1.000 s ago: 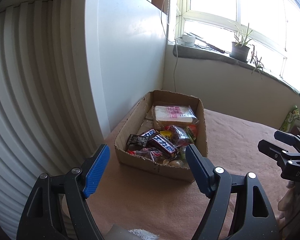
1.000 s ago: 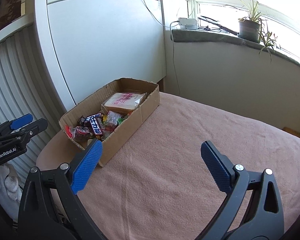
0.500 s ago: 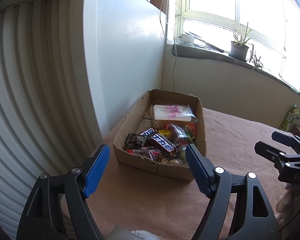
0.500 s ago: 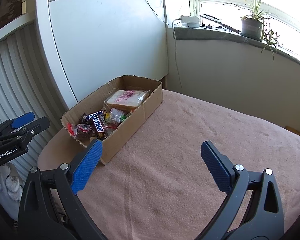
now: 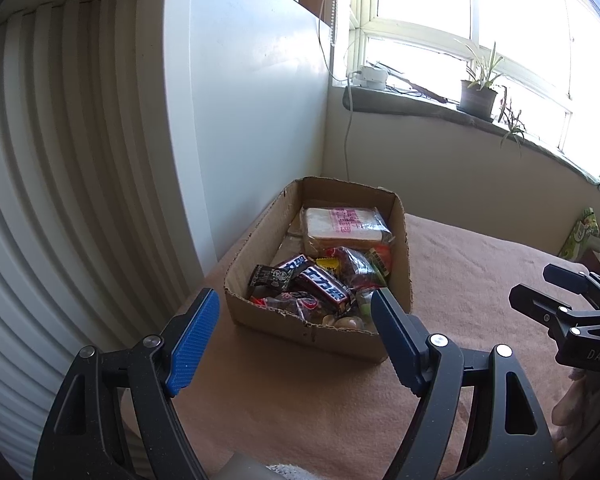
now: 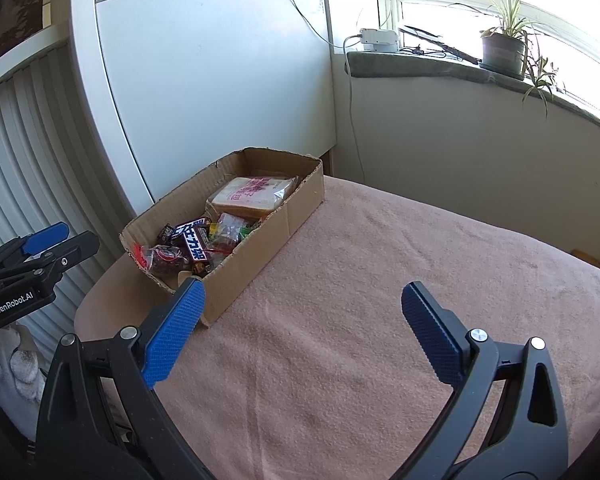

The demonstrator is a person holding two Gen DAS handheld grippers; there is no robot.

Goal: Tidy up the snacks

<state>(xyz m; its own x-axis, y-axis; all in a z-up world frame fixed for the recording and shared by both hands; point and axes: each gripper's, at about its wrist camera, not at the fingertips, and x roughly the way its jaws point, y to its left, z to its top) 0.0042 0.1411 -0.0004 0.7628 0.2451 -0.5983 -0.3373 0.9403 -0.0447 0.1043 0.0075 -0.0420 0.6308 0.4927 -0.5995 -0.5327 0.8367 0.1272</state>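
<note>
The cardboard box (image 5: 402, 240) showed matt brown walls with ragged edges, its snack wrappers (image 5: 320, 284) were glossy plastic film, the tablecloth (image 6: 380, 300) was napped pink cloth, and the pads (image 6: 172, 332) were textured blue

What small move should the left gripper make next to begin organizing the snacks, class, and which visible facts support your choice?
Probably ease the left gripper forward and down over the near end of the cardboard box, toward the dark candy bar lying on top. Its jaws are already open and empty, the box sits just ahead between them, and all the snacks are still heaped inside. The right gripper is open over bare cloth.
</note>
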